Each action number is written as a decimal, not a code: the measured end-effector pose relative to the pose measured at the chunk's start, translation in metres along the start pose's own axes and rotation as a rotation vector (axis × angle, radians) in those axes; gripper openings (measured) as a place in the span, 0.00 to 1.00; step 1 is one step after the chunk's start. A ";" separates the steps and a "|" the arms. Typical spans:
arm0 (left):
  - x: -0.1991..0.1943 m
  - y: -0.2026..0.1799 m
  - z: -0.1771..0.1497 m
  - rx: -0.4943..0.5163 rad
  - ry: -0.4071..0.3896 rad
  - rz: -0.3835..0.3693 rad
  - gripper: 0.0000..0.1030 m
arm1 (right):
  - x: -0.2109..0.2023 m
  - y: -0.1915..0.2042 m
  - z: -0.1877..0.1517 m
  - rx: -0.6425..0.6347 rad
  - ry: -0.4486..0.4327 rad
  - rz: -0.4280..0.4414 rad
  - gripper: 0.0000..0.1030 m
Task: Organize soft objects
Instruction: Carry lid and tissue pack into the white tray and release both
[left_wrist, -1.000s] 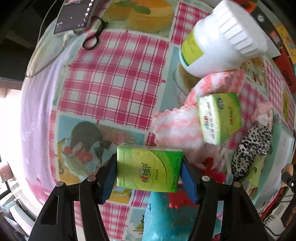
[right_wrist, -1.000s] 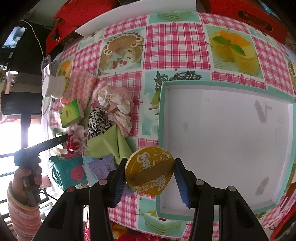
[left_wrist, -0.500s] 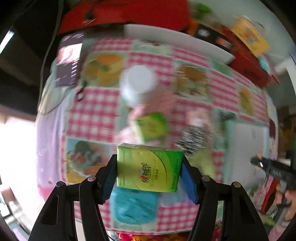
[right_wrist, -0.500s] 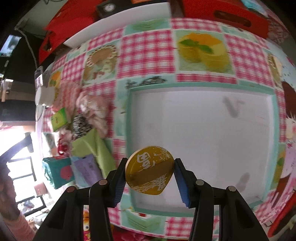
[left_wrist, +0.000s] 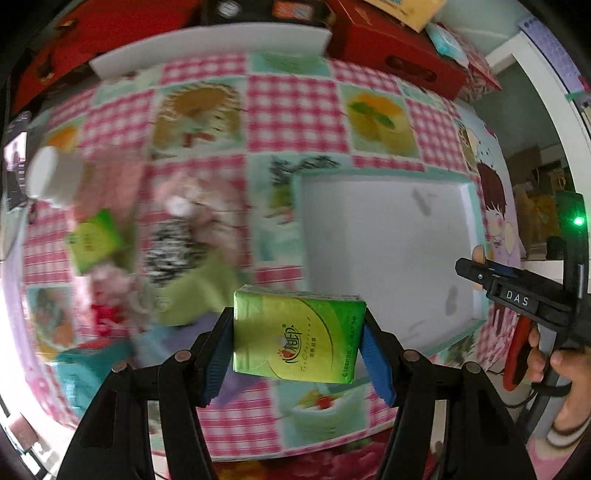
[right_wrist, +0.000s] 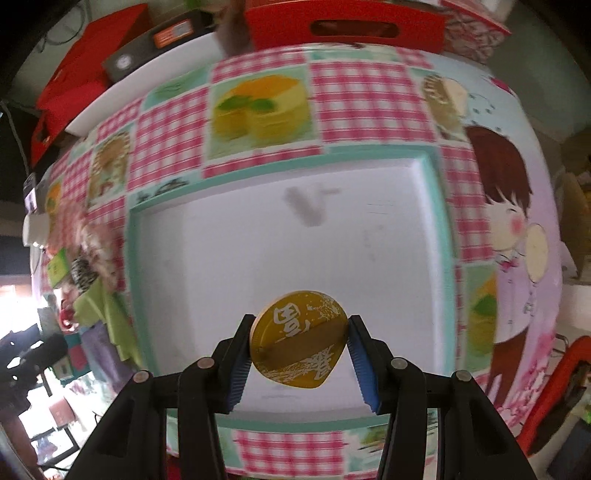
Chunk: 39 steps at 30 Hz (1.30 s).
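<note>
A table covered in a pink-checked oilcloth (left_wrist: 291, 107) printed with cakes and a cartoon child fills both views, with red boxes (right_wrist: 343, 27) stacked along its far edge. A shallow white tray with a mint-green rim (right_wrist: 441, 221) lies flat on the cloth.

The left gripper (left_wrist: 297, 345) points down over the table, its blue pads clamped on the two short ends of a green tissue pack (left_wrist: 295, 336), which hangs in the air. The tray (left_wrist: 476, 236) lies ahead and to the right of this gripper. Ahead and to its left, blurred, sits a heap of soft things: a second green tissue pack (left_wrist: 92, 240), a black-and-white patterned fabric piece (left_wrist: 173, 251), a pale green cloth (left_wrist: 192, 291), pink fluffy fabric and a white jar (left_wrist: 51, 177). At the right edge of this view a hand (left_wrist: 565, 369) grips the black handle of the other tool.

The right gripper (right_wrist: 297, 350) points straight down above the tray, near the tray's closer edge. Its pads are closed on the sides of a round yellow-gold packet (right_wrist: 299, 349) with white characters. The same heap lies far to this gripper's left, beyond the tray's left rim.
</note>
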<state>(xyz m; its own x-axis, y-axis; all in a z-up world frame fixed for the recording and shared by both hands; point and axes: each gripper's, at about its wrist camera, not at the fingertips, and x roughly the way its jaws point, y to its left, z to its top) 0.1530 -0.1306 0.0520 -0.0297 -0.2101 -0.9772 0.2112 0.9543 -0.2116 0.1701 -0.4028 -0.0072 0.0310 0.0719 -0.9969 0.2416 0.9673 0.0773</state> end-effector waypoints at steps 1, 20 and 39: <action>0.007 -0.008 0.002 -0.004 0.012 -0.004 0.63 | 0.001 -0.008 0.000 0.009 0.001 -0.007 0.51; 0.092 -0.084 0.027 0.008 0.088 0.038 0.63 | 0.041 -0.093 0.005 0.092 0.078 -0.055 0.51; 0.084 -0.079 0.036 -0.014 -0.011 0.038 0.93 | 0.036 -0.088 0.006 0.093 0.083 -0.075 0.76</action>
<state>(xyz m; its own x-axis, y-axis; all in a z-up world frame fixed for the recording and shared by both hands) 0.1694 -0.2310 -0.0126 -0.0111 -0.1762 -0.9843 0.1984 0.9644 -0.1749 0.1561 -0.4864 -0.0501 -0.0696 0.0240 -0.9973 0.3293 0.9442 -0.0003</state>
